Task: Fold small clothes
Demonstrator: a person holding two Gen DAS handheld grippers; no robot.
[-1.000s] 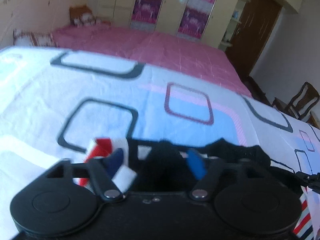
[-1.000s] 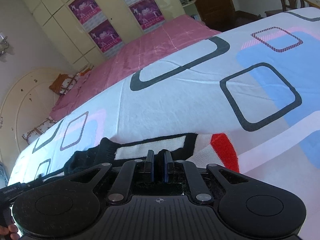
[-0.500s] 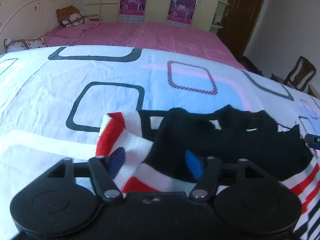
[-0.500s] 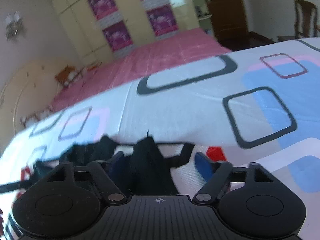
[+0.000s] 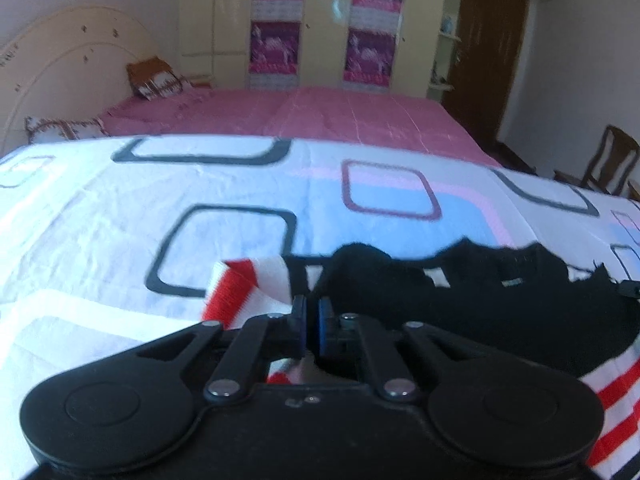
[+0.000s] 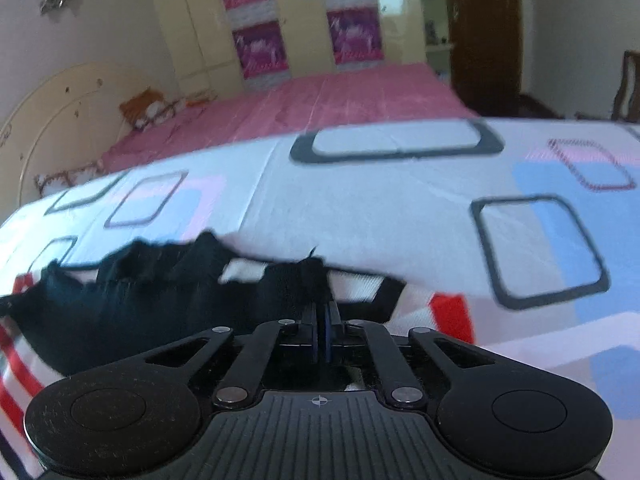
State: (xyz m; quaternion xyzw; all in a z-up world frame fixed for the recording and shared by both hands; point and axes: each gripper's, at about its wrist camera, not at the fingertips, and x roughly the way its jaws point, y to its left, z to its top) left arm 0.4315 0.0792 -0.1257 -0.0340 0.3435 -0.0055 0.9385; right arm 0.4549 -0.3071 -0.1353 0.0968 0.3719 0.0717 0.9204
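Note:
A small knit sweater [image 5: 500, 312], black with red and white stripes, lies crumpled on the patterned bed sheet [image 5: 120, 220]. My left gripper [image 5: 311, 314] is shut on the sweater's left part, beside its red and white striped cuff [image 5: 240, 292]. In the right wrist view the sweater [image 6: 140, 304] spreads to the left. My right gripper [image 6: 321, 320] is shut on a black fold of it near the right end, next to a red patch [image 6: 450, 316].
A pink bedspread [image 5: 300, 116] covers the far half of the bed, with pillows [image 5: 154, 80] by the headboard. Cream wardrobes with purple posters [image 5: 276, 20] line the back wall. A wooden chair [image 5: 608, 164] and a dark door [image 5: 492, 48] stand at right.
Both grippers were open around the sweater half a second ago and have now closed on it. Both views have shifted as the grippers moved.

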